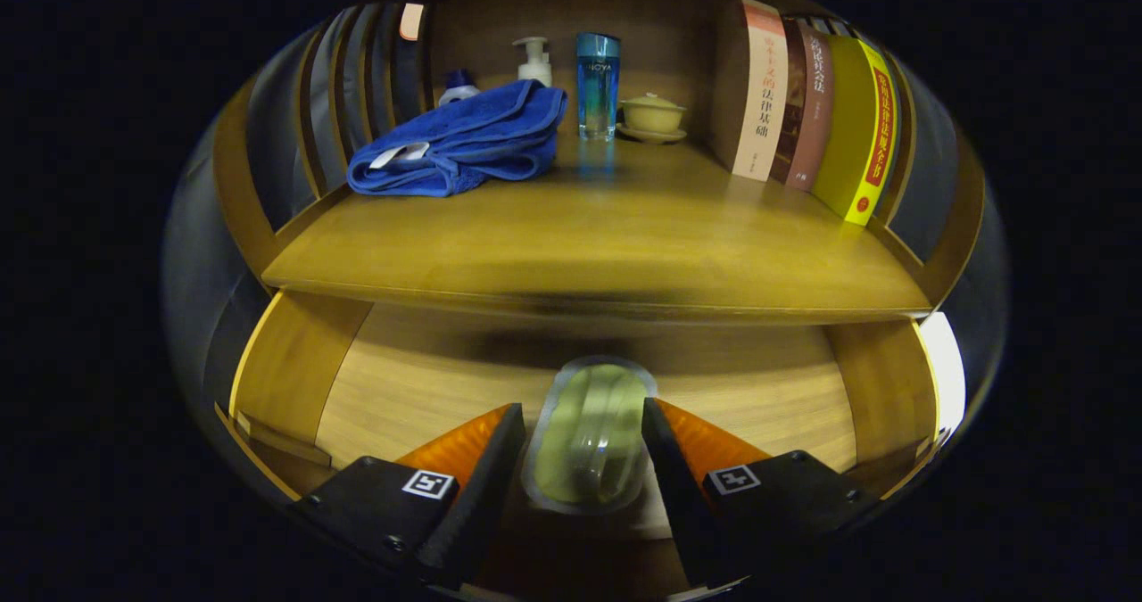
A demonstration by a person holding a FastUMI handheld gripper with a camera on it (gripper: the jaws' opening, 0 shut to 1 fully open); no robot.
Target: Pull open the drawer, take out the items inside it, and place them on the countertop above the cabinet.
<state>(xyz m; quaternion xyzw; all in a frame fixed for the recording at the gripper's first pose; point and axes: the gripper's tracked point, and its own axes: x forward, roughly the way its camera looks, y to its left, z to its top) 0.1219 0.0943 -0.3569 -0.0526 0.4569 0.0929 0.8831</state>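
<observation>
Now we see the drawer (419, 379) pulled open under the countertop (624, 236). Gripper (584, 446) is inside it, fingers (486, 459) on either side of a clear pouch (593, 432) w/ pale green contents. Both fingers look to be touching the pouch edges, approx. mid-length; we read this as pinched on it, though real pressure can't be confirmed. Pouch sits over the drawer floor; whether lifted or resting we can't tell.

On the countertop: blue towel (459, 143) crumpled at back left, w/ a white pump bottle (534, 60) and a blue-capped bottle (458, 86) behind it. Blue glass bottle (597, 85) stands upright near centre back, a small lidded cup on saucer (652, 116) just beside it. Books (807, 103) stand upright along the right side.
</observation>
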